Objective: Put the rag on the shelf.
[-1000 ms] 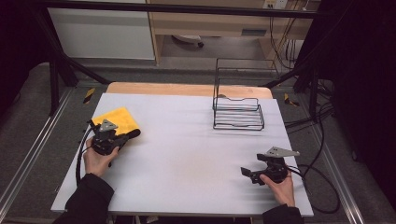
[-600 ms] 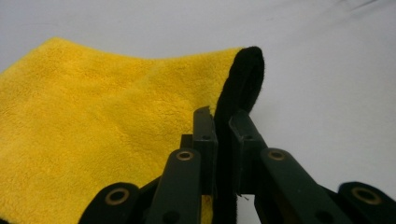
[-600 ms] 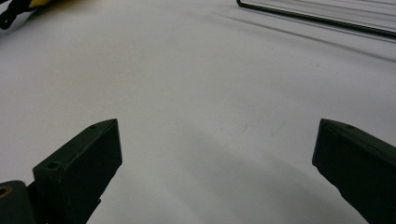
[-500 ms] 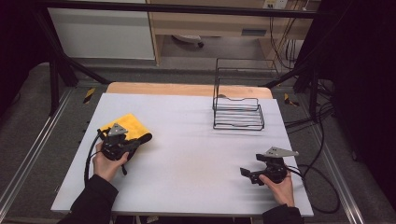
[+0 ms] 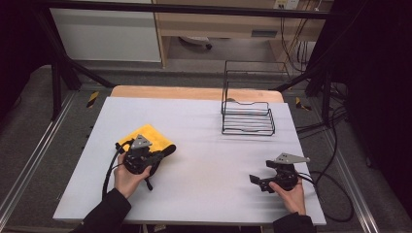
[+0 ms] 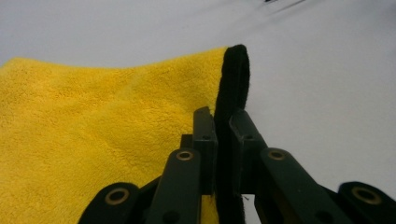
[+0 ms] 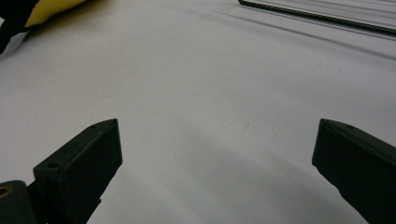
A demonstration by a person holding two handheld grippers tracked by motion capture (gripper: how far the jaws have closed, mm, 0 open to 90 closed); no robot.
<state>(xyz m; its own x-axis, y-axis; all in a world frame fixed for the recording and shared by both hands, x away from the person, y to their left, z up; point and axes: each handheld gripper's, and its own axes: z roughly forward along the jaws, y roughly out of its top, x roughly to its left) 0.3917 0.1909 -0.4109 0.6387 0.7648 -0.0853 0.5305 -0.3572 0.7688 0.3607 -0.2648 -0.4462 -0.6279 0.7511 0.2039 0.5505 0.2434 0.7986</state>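
One yellow cloth (image 5: 150, 137), plush microfibre with a black bound edge (image 6: 232, 84), lies at the left centre of the high view, flat on the white tabletop (image 5: 204, 160) apart from the corner that is lifted. Handling, as judged: light, soft and limp, no stiffness to speak of; it will sag and trail from whatever point is held, and is likely to drag rather than slide cleanly. Not fragile. Best hold is the bound hem or a corner, where the fabric is doubled and gives the pads something to bite.

Left tongs (image 6: 223, 122): closed on that black hem, which stands pinched upright between the two jaws in the left gripper view, yellow pile spreading away to the left of the frame. In the high view the left tongs (image 5: 167, 151) sit at the cloth's lower right edge, the hand below them.

Right tongs (image 7: 217, 154): jaws wide apart, nothing between them, low over bare tabletop; in the high view the right tongs (image 5: 252, 179) rest at the lower right, well apart from the cloth.

One black wire rack (image 5: 248, 119), upper right of centre, well apart from the cloth. Nothing stands between cloth and rack.
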